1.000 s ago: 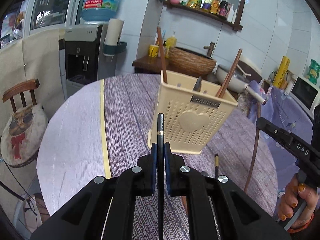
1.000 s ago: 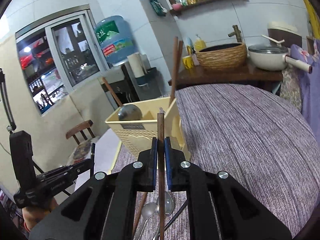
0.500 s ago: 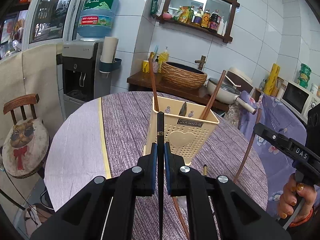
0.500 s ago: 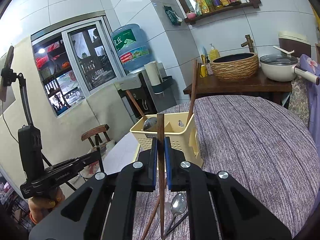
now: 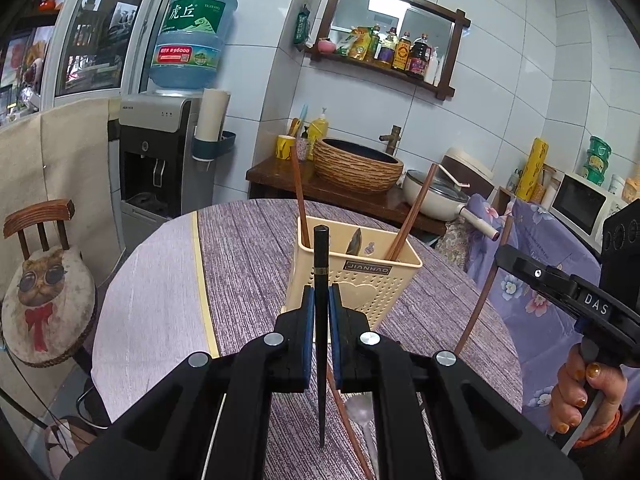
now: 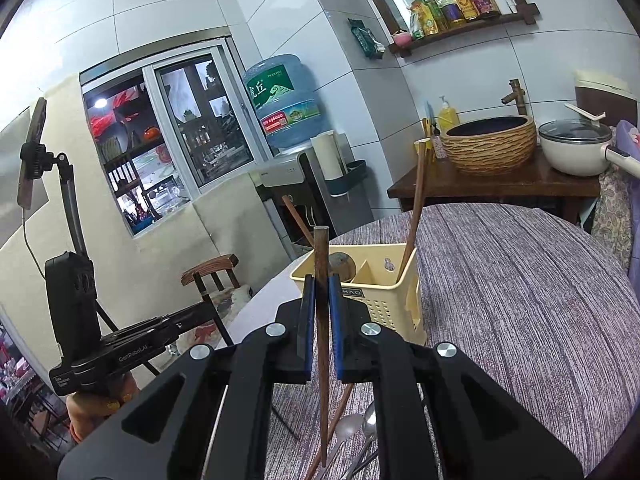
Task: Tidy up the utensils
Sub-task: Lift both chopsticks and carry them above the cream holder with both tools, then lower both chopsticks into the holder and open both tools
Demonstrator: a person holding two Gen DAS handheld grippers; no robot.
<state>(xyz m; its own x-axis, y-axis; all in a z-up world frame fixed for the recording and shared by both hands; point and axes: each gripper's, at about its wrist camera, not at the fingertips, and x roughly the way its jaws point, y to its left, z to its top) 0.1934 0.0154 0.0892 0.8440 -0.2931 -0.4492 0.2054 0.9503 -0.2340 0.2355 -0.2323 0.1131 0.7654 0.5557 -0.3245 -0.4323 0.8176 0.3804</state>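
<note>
A cream plastic utensil holder (image 5: 360, 284) stands on the round table and holds two brown chopsticks (image 5: 408, 220) and a spoon. My left gripper (image 5: 320, 312) is shut on a black chopstick (image 5: 321, 264), held upright in front of the holder. My right gripper (image 6: 320, 304) is shut on a brown chopstick (image 6: 321, 264), held upright, near the holder (image 6: 376, 292). The right gripper also shows at the right of the left wrist view (image 5: 560, 284), with its chopstick (image 5: 484, 292) hanging down. Loose spoons (image 6: 352, 428) and a chopstick lie on the table below the grippers.
The table has a purple striped cloth (image 6: 520, 300). A wooden chair with a cat cushion (image 5: 44, 280) stands at its left. A water dispenser (image 5: 160, 152), a side counter with a woven basin (image 5: 356, 164) and a pot (image 5: 432, 196) stand behind.
Both grippers have risen and drawn back from the holder, each keeping its chopstick; the holder now looks smaller and lower in both views.
</note>
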